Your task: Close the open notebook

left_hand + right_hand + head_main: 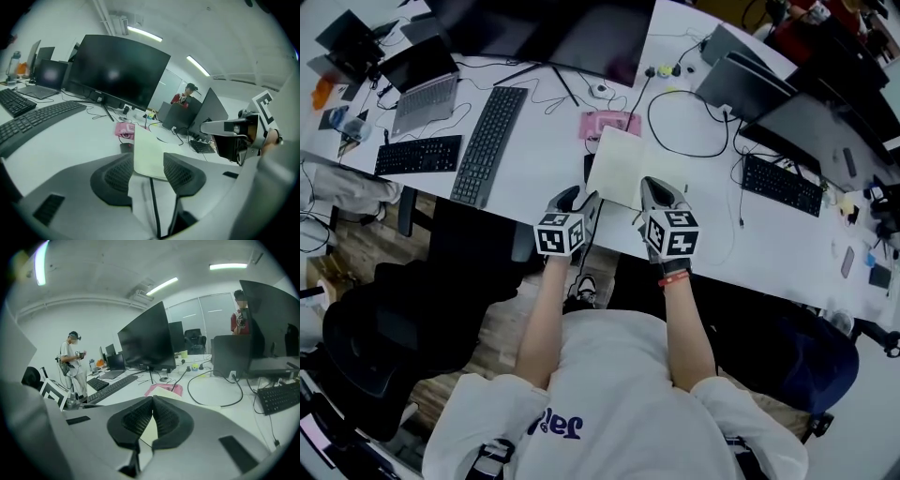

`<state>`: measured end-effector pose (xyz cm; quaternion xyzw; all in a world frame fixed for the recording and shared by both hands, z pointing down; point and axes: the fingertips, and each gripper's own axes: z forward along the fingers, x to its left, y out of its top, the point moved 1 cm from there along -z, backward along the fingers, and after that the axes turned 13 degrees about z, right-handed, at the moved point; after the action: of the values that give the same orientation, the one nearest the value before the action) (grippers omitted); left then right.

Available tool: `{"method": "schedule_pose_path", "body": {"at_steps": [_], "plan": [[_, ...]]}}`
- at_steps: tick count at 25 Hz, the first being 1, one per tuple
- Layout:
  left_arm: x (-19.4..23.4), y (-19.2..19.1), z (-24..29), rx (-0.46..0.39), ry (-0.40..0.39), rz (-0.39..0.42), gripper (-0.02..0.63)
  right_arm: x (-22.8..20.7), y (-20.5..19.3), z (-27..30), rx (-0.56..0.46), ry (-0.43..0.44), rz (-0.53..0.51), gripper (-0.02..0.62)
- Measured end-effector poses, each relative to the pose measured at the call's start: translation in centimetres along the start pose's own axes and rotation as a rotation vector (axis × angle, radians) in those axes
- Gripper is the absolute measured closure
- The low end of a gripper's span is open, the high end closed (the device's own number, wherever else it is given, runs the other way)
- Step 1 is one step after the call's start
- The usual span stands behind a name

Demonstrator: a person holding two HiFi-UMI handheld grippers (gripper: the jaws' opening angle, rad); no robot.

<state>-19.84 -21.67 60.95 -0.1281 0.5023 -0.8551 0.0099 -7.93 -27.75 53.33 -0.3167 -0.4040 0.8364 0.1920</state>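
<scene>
The open notebook point(623, 167) lies flat on the white desk point(534, 164), pale pages up, just beyond both grippers. My left gripper point(581, 199) hovers at the notebook's near left corner. Its jaws stand open, and the left page point(149, 152) shows in the gap between them, untouched. My right gripper point(661, 187) is over the near right part of the notebook. Its jaws are shut tip to tip point(153, 401) with nothing between them, and a sliver of page point(149, 432) shows below. The left gripper view also catches the right gripper point(234, 136) at its right.
A pink object point(609, 122) and a small black item point(589, 169) sit by the notebook's far left. A black cable loop point(689, 122) lies to its right. Keyboards point(487, 141) point(783, 185), a big monitor point(553, 33) and a laptop point(422, 84) surround it. Office chairs point(384, 328) stand beside me.
</scene>
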Motion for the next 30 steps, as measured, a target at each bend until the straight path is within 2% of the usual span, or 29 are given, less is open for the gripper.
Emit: {"method": "schedule_pose_path", "body": {"at_steps": [20,30], "plan": [[1.2,-3.5,3.9,0.089,0.012,-0.134,0.409,-3.8,-0.9,1.1,0.025,-0.025,0.081,0.594],[1.6,-3.5,4.0,0.099,0.032,-0.144,0.502,-3.6,-0.8,1.1,0.020,-0.027,0.101,0.594]]}}
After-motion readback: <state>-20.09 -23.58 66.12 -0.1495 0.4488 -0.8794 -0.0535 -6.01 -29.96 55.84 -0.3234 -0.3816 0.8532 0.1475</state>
